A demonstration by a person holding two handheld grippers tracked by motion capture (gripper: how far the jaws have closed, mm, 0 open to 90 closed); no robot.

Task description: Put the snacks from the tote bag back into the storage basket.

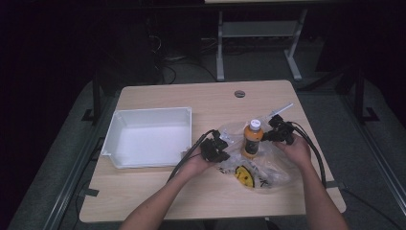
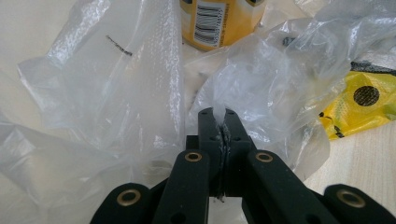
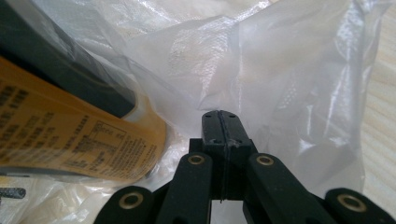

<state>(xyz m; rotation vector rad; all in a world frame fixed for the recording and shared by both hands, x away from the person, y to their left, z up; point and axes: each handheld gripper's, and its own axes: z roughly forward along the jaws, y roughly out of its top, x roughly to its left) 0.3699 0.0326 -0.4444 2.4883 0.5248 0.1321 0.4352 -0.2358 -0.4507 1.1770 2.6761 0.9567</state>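
An orange bottle (image 1: 252, 140) with a white cap stands upright on the table, inside a crumpled clear plastic bag (image 1: 262, 173) that has a yellow smiley print (image 1: 244, 175). My left gripper (image 1: 221, 142) is at the bag's left side, shut on a fold of clear film (image 2: 221, 105), with the bottle's (image 2: 219, 23) barcode label just beyond. My right gripper (image 1: 274, 135) is at the bag's right side beside the bottle (image 3: 70, 140). Its jaws are pressed together with a thin line of film between them, and the bag's film (image 3: 289, 74) billows behind.
An empty white tray (image 1: 148, 112) sits on the left half of the wooden table (image 1: 191, 201). A grey round cap (image 1: 239, 93) lies near the far edge, and a white rod (image 1: 282, 110) rests behind my right gripper. Cables trail from both grippers toward the front edge.
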